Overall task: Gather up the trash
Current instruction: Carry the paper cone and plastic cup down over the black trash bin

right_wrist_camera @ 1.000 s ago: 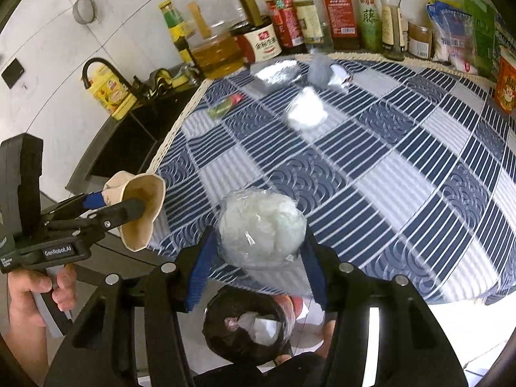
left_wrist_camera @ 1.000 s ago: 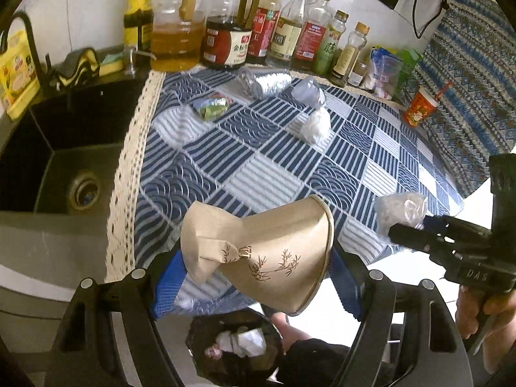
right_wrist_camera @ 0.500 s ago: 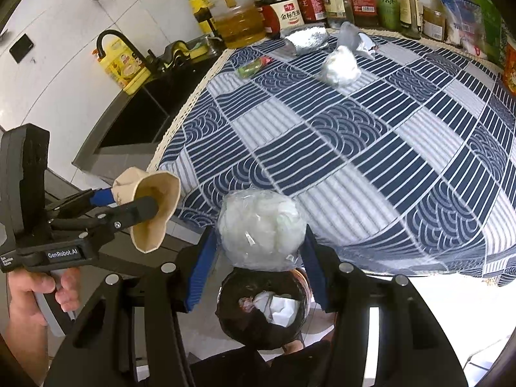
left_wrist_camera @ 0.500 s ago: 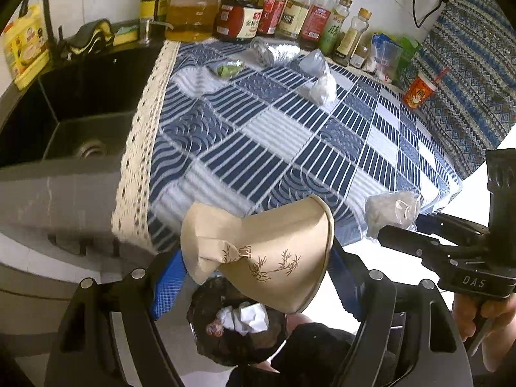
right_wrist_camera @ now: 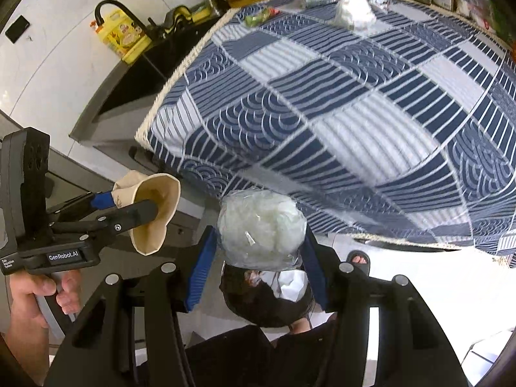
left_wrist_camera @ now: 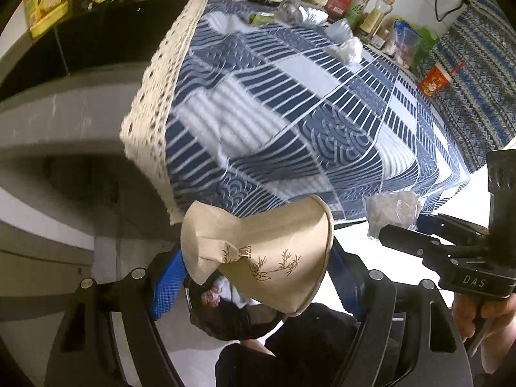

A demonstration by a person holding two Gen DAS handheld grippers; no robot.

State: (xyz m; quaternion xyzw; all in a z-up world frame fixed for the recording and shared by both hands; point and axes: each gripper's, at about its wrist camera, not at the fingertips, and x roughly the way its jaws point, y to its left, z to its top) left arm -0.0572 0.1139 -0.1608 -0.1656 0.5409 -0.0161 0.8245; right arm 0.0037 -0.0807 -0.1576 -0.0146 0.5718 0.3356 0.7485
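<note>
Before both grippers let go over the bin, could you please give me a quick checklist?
1. Left gripper clamped on crushed beige paper cup: ok.
2. Right gripper clamped on clear plastic bag of white wadding: ok.
3. Black-lined trash bin below the bag: ok.
4. Bin directly under the cup: cannot tell, partly hidden.
5. Room left in bin: ok.
6. Table cleared: not ok, white crumpled wad remains.

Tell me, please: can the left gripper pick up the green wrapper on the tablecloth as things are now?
Probably not. The left gripper is already shut on a crushed paper cup, and the green wrapper lies far off, near the bottles.
</note>
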